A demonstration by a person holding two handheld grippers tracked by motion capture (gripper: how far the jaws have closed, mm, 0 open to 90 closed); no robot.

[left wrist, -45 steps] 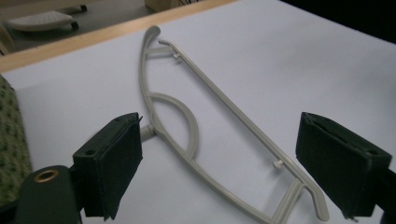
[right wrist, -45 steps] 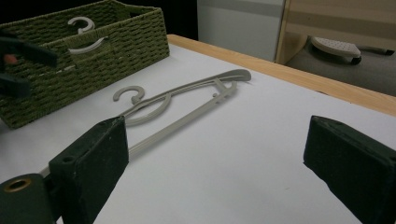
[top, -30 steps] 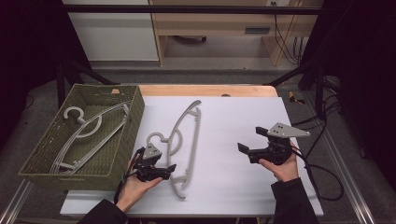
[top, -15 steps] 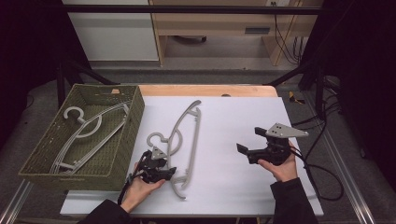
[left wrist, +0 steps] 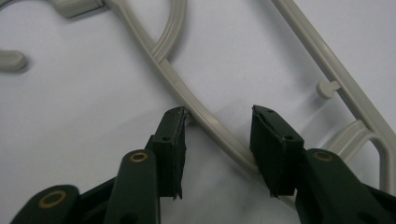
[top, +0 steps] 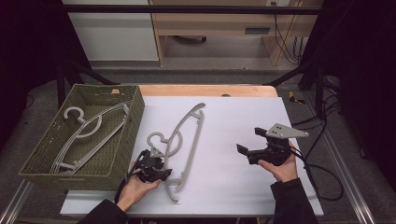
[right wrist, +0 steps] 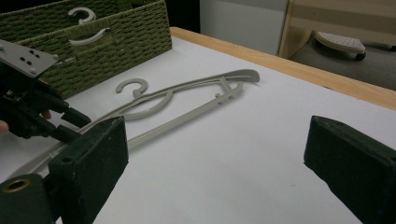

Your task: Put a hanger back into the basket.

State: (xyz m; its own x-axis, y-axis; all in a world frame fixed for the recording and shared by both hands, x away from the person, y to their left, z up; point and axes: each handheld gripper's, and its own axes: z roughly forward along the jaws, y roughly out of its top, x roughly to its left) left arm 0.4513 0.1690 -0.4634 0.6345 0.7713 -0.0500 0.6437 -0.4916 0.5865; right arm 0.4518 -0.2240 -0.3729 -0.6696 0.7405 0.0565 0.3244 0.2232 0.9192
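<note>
Item: grey plastic hanger point(top: 184, 140), lying flat on the white worktop point(top: 233, 121) just beside the green woven basket point(top: 122, 154), hook end toward the person, long bar running away toward the far edge. A second hanger point(top: 86, 130) of the same kind already lies inside the basket, so the likely purpose is to move this one in with it. Left gripper point(top: 156, 169): lowered at the near shoulder arm of the worktop hanger, a little below the hook; in the left gripper view its fingers point(left wrist: 173, 140) straddle that arm, one touching its edge, the other standing just clear, so the grip appears not yet made; the placement on a thin arm suits a lift by one side. Right gripper point(top: 247, 151): held off the worktop well apart from the hanger, fingers point(right wrist: 93, 154) spread wide with nothing between them, apparently waiting. Change against the earlier frames: the left hand has shifted slightly in toward the hanger and its fingers have just been closing around the arm; the right hand, hanger and basket sit as before.
</note>
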